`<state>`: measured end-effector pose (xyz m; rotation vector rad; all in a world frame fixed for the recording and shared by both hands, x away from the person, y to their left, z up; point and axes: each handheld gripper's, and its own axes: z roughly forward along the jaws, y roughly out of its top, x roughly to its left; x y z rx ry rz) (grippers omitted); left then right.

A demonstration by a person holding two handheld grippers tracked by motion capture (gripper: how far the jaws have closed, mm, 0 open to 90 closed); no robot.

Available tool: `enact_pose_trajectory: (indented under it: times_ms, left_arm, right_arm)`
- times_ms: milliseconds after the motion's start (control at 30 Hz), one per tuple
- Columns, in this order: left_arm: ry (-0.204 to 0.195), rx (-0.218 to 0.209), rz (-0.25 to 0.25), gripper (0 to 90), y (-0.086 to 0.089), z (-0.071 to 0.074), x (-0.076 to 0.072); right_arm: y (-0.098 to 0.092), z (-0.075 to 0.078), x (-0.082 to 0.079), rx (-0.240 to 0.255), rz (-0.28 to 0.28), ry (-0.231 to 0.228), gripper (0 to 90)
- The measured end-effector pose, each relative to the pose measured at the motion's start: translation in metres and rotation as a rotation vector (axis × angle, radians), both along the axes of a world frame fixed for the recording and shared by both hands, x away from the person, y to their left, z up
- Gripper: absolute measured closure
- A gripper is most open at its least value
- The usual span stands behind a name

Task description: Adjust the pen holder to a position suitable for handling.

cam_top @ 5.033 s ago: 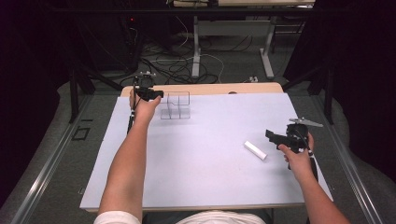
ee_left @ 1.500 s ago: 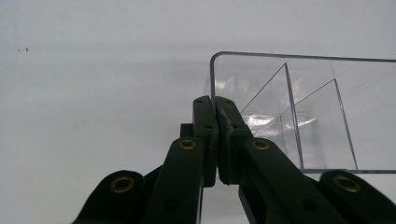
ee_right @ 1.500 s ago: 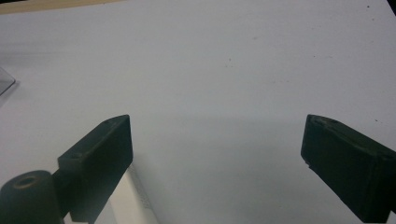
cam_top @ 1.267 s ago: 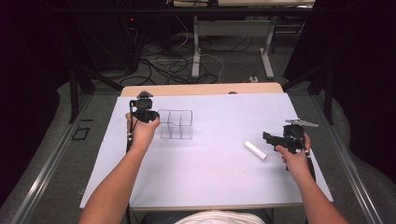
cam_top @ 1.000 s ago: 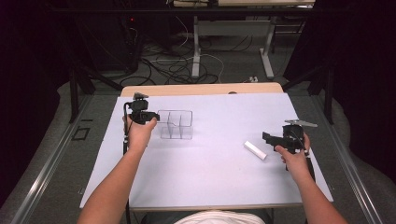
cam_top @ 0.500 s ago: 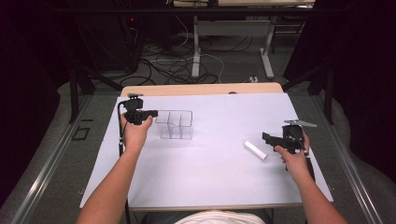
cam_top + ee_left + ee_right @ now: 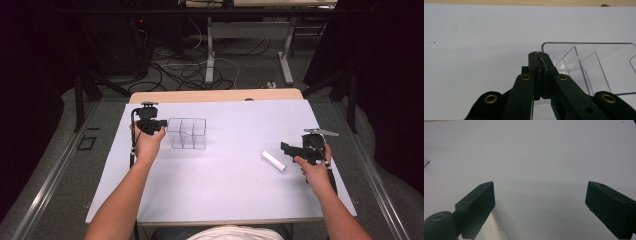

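Observation:
A clear plastic box with three compartments (image 7: 187,133) stands on the white tabletop (image 7: 225,190) at the back left. My left gripper (image 7: 161,123) is just left of the box and points at it. In the left gripper view its jaws (image 7: 539,53) have just been closing and now meet with nothing between them, in front of the box's near corner (image 7: 599,67). A white cylinder (image 7: 273,161) lies at the right. My right gripper (image 7: 286,148) hovers close beside it, open (image 7: 539,202), with the cylinder's end (image 7: 495,227) by its left jaw.
A wooden strip (image 7: 215,95) runs along the table's far edge. Past it are table legs and cables on the floor (image 7: 210,65). The white sheet between the box and the cylinder is bare.
My left hand has drawn back from above the box and slid a little left, off the box's side. The right hand and the cylinder have kept still.

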<state>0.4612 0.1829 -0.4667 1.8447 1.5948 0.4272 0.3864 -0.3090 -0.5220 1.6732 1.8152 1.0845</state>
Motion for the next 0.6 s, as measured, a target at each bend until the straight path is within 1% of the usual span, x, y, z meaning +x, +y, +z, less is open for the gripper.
enact_pose_trajectory:
  times_ms: [133, 167, 233, 300, 433, 533, 600]
  left_arm:
    - [0.020, 0.007, -0.002, 90.0, -0.0014, -0.0078, 0.0017]
    - [0.015, 0.004, -0.001, 90.0, -0.0012, -0.0084, 0.0016]
    - [0.021, 0.002, -0.004, 90.0, -0.0006, -0.0080, 0.0017]
    - [0.012, -0.006, -0.002, 90.0, -0.0005, -0.0089, 0.0019]
    - [0.015, -0.010, 0.002, 90.0, -0.0007, -0.0088, 0.0020]
    - [0.020, -0.021, -0.007, 90.0, -0.0029, -0.0090, 0.0017]
    - [0.017, -0.019, -0.018, 90.0, -0.0068, -0.0092, 0.0010]
  right_arm:
    - [-0.0001, -0.0003, 0.0001, -0.001, 0.002, 0.002, 8.7]
    - [0.0001, -0.0004, 0.0002, -0.001, 0.003, 0.003, 8.7]
    - [0.0002, -0.0004, 0.0002, -0.001, 0.004, 0.003, 8.6]
    - [0.0010, -0.0005, 0.0003, -0.003, 0.002, 0.004, 8.7]
    - [0.0012, -0.0007, 0.0004, -0.006, 0.003, 0.003, 8.7]
    - [0.0015, -0.0006, 0.0005, -0.005, 0.004, 0.004, 8.7]
    - [0.0013, -0.0006, 0.0006, -0.005, 0.003, 0.005, 8.6]
